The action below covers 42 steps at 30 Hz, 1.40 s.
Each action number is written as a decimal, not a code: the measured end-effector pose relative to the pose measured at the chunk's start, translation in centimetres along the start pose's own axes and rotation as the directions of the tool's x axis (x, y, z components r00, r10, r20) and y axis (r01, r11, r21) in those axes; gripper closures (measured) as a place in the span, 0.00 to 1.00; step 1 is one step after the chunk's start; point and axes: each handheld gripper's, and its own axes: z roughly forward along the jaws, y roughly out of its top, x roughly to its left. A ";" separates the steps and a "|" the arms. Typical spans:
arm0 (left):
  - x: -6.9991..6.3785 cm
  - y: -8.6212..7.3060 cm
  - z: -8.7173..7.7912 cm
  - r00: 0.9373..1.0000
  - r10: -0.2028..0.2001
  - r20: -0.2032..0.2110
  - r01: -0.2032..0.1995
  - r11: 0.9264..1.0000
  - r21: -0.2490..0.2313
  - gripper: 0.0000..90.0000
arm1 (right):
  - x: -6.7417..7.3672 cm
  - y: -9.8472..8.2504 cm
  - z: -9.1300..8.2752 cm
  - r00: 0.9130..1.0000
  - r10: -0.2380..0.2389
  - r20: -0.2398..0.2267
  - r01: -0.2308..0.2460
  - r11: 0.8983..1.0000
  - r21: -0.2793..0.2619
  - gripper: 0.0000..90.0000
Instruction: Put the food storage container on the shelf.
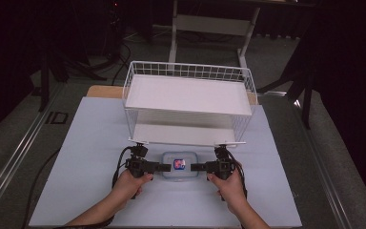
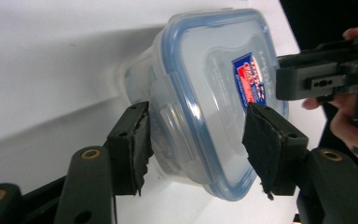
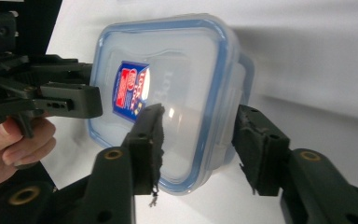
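Observation:
A clear plastic container (image 1: 180, 166) with a blue-rimmed lid and a red-and-blue label lies on the pale mat, just in front of the wire rack. My left gripper (image 1: 167, 167) comes at it from the left. In the left gripper view the container's (image 2: 205, 93) end sits in my left gripper (image 2: 196, 135), one pad on the lid and the other against the side latch. My right gripper (image 1: 194, 167) meets it from the right. In the right gripper view my right gripper (image 3: 196, 135) straddles the container's (image 3: 177, 84) other end, one pad over the lid and the other a sliver off the side.
A white wire rack (image 1: 190, 95) with two white shelves stands directly behind the container. The pale blue mat (image 1: 90, 143) covers the table, with bare room to the left and right. Cables trail from both grippers. A table frame stands in the dark behind.

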 end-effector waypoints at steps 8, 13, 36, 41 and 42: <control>-1.9 -0.6 -0.5 0.996 0.027 -0.087 -0.027 1.000 0.003 0.53 | 1.2 -1.1 -0.7 0.997 -0.058 0.057 0.059 0.998 -0.018 0.67; -1.9 -0.7 -0.6 0.996 -0.018 -0.088 0.017 1.000 -0.015 0.54 | 1.6 -1.4 -0.8 0.994 -0.072 0.085 0.076 0.996 -0.038 0.68; -1.1 4.7 -1.4 0.998 0.009 -0.069 -0.021 0.984 -0.177 0.57 | 2.1 3.5 -1.3 0.991 -0.055 0.123 0.074 0.985 -0.154 0.68; -1.0 6.3 -0.7 0.996 0.048 -0.076 -0.063 0.976 -0.209 0.57 | 1.5 4.7 -1.5 0.990 -0.038 0.133 0.062 0.981 -0.182 0.68; -0.9 6.5 -0.5 0.996 0.055 -0.074 -0.070 0.972 -0.222 0.57 | 1.4 4.8 -1.5 0.990 -0.037 0.133 0.062 0.980 -0.190 0.68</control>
